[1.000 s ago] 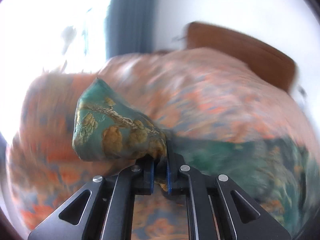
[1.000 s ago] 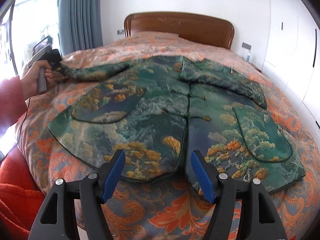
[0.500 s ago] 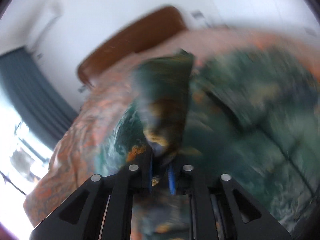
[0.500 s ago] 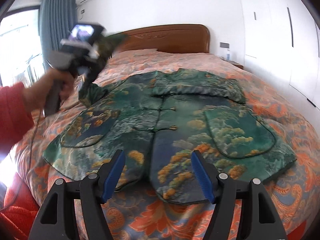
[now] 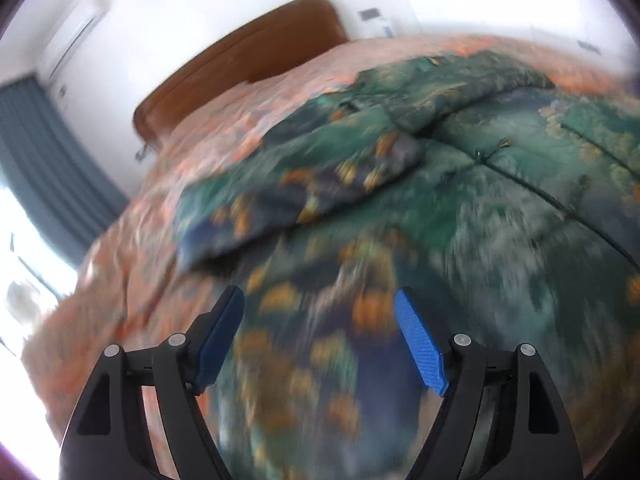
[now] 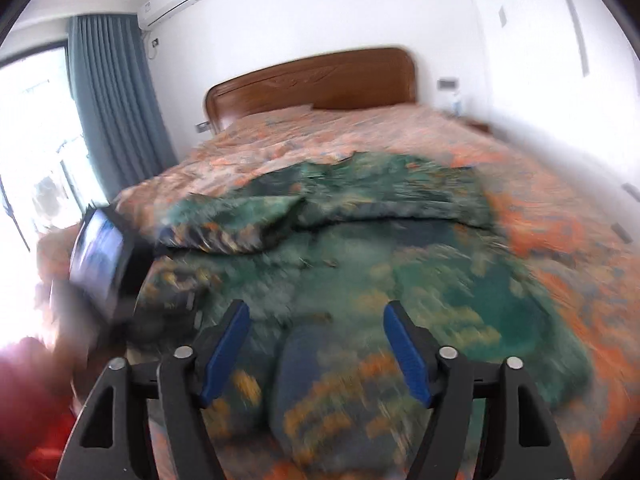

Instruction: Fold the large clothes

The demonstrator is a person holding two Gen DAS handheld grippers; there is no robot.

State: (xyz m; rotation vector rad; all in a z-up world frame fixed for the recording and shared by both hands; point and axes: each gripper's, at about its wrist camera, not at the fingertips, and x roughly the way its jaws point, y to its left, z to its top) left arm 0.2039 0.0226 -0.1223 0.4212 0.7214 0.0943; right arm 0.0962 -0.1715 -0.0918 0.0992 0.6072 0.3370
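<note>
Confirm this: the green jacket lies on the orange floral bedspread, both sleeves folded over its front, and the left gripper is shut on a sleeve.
Not quite. The left gripper is open and grips nothing, as the left wrist view shows. The rest holds: the green jacket lies on the orange floral bedspread, both sleeves folded over its front.

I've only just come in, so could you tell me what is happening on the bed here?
A person with a gripper in each hand is folding a green patterned jacket spread on the floral bedspread. Both sleeves lie folded across its chest; the left sleeve rests there, free of any grip. The left gripper and right gripper are both open and hold nothing, hovering over the jacket's lower part. The views are motion-blurred.
</note>
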